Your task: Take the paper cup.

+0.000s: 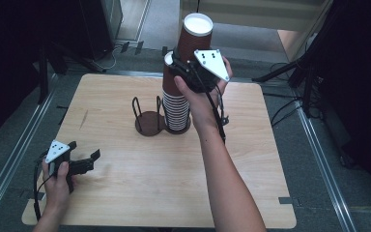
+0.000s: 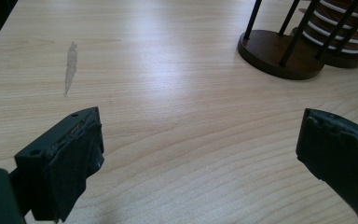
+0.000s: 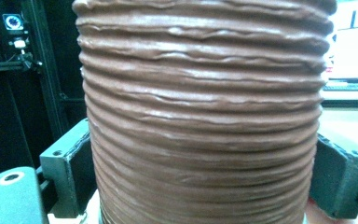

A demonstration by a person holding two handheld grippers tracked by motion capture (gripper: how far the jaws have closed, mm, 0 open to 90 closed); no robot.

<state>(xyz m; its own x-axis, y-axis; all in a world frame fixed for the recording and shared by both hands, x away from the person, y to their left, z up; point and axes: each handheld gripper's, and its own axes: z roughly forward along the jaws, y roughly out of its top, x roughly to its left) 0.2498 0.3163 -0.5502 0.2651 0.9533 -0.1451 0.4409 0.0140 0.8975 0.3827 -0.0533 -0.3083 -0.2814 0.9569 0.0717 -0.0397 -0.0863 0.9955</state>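
Note:
My right gripper point(image 1: 186, 65) is shut on a brown ribbed paper cup point(image 1: 196, 34) with a white inside, held up above a stack of nested brown cups point(image 1: 176, 108). That stack stands in a dark wire holder at the table's far middle. In the right gripper view the cup point(image 3: 205, 116) sits between both jaws of the right gripper point(image 3: 205, 182). Beside the stack stands an empty holder point(image 1: 149, 121) with a round dark base. My left gripper point(image 1: 89, 159) rests low over the table's front left, open, with nothing between its jaws point(image 2: 200, 158).
The wooden table point(image 1: 125, 193) has bare room across its front and right. The empty holder's base point(image 2: 279, 58) and the cup stack point(image 2: 340, 32) lie ahead of the left gripper. Dark stands and cables surround the table on the floor.

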